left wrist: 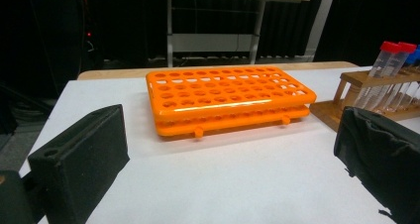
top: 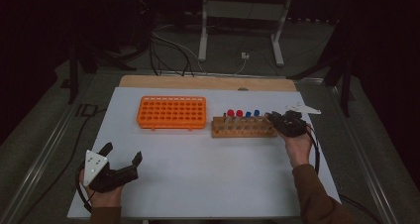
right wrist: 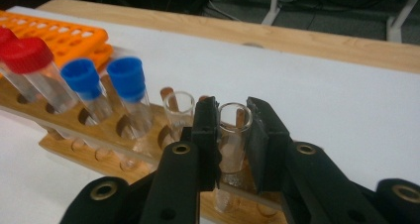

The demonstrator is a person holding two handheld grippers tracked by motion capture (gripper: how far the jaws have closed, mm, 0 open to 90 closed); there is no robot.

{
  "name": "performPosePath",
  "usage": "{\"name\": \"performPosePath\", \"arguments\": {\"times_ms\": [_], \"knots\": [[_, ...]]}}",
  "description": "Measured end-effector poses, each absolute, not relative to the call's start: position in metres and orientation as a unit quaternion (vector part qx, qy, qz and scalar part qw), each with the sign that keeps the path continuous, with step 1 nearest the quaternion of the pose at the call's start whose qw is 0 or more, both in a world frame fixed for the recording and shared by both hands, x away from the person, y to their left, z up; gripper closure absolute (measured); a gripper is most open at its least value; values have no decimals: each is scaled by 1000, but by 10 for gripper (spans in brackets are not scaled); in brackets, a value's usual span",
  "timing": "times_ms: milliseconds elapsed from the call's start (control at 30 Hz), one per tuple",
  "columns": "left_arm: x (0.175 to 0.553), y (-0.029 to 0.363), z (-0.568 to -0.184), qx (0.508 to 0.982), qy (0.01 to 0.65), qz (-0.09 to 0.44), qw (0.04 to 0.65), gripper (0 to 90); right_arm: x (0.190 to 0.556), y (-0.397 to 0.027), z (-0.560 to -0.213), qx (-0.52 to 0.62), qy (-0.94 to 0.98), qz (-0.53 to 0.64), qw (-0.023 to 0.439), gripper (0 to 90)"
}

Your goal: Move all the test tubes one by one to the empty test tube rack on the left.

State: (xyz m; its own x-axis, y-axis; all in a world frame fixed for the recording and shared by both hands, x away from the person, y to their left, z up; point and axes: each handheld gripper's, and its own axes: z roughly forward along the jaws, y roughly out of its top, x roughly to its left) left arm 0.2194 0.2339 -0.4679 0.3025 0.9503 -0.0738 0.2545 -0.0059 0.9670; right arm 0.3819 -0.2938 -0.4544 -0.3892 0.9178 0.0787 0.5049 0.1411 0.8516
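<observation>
A wooden tube rack [top: 242, 128] stands right of centre on the white mat, holding red-capped [right wrist: 27, 53] and blue-capped tubes [right wrist: 126, 78] and two uncapped clear tubes. My right gripper [right wrist: 234, 110] comes in at the rack's right end [top: 274, 117], shut on the end uncapped tube [right wrist: 234, 135], which still stands in its hole. The other uncapped tube [right wrist: 178, 107] stands just beside it. My left gripper [top: 122, 152] rests open near the mat's front left with nothing between its jaws [left wrist: 230, 125]. An empty orange rack [top: 172, 112] lies beyond it [left wrist: 228, 97].
The white mat [top: 208, 174] covers a wooden tabletop whose far edge [top: 198, 82] shows behind the racks. Beyond the table stand a white metal frame [top: 242, 16] and loose cables on a dark floor.
</observation>
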Motion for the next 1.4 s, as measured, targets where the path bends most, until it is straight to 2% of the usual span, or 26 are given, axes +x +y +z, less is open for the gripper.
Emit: {"name": "performPosePath", "arguments": {"times_ms": [767, 1133, 1400], "knots": [[223, 232, -471, 622, 493, 338, 506, 10, 364, -303, -395, 465, 697, 473, 271, 764], [239, 205, -450, 644, 465, 306, 525, 9, 348, -284, -380, 434, 718, 489, 240, 763], [265, 161, -432, 681, 413, 287, 532, 10, 341, -258, -383, 400, 746, 488, 213, 763]]}}
